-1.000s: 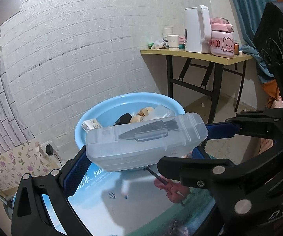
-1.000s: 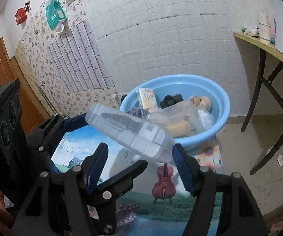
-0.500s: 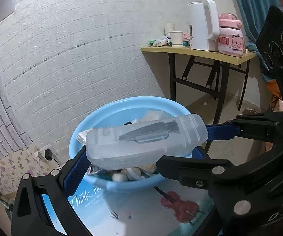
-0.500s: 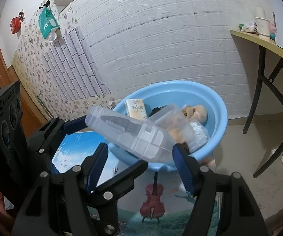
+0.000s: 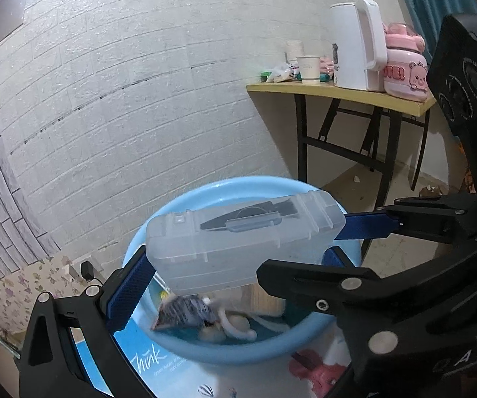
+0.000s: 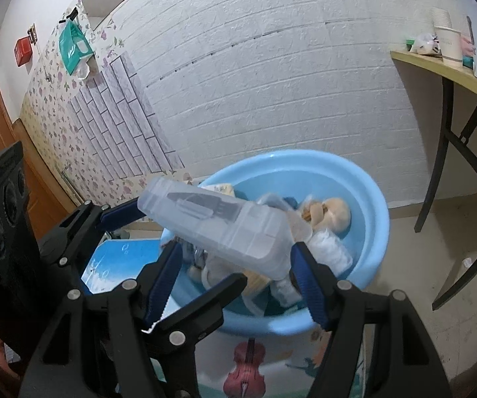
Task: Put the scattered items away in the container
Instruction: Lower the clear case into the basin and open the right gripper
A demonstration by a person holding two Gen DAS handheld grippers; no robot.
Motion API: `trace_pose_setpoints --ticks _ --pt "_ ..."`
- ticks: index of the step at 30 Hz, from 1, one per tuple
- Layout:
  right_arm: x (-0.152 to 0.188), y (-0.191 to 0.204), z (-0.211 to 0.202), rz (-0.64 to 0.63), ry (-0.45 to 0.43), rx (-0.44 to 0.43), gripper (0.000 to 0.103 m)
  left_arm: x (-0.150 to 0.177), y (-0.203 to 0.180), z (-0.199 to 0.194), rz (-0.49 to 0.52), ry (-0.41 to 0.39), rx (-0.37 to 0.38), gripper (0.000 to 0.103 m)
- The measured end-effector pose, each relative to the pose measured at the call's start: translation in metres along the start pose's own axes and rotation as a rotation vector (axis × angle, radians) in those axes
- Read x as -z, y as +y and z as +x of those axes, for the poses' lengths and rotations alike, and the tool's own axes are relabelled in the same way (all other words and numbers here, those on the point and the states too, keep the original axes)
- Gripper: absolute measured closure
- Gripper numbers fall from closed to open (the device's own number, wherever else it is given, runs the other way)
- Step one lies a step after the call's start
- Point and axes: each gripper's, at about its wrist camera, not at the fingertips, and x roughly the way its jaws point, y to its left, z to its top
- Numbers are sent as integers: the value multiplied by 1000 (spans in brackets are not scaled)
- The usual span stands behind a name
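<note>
The clear box (image 5: 238, 242) (a dark tool inside) hangs over the blue basin (image 5: 308, 338), pinched lengthwise by the left gripper (image 5: 241, 255) and crosswise by the right gripper (image 6: 235, 262). The basin sits on a printed mat (image 6: 112, 265).

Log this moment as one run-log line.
stage: carry | held: clear plastic case | left gripper: shut on case | right gripper: shut on case | position: above blue basin

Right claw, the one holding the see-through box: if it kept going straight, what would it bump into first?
Probably the blue basin: the right claw points down into it, so the clear box would likely hit the doll and packets piled inside. Depth is uncertain.
</note>
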Motion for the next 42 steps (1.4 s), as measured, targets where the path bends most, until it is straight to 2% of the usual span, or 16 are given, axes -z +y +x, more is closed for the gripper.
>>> trace_pose_setpoints --ticks 11,16,21,25,33,42 --pt "-29 -12 23 2 -39 -7 35 -22 13 28 21 -23 -29 2" --pt "-41 -14 31 1 -51 -2 35 -31 21 39 -17 -28 -40 2" --pt "-58 -15 41 -23 -81 14 35 -41 26 48 -18 -50 -62 2" --pt "-67 -21 56 -18 -73 12 35 -44 30 62 -20 -37 -77 2" --pt "-57 -32 80 -2 -6 -1 35 -26 33 77 -36 21 -67 2" --pt "-45 -28 78 3 -8 -46 35 -12 41 66 -84 32 -53 2"
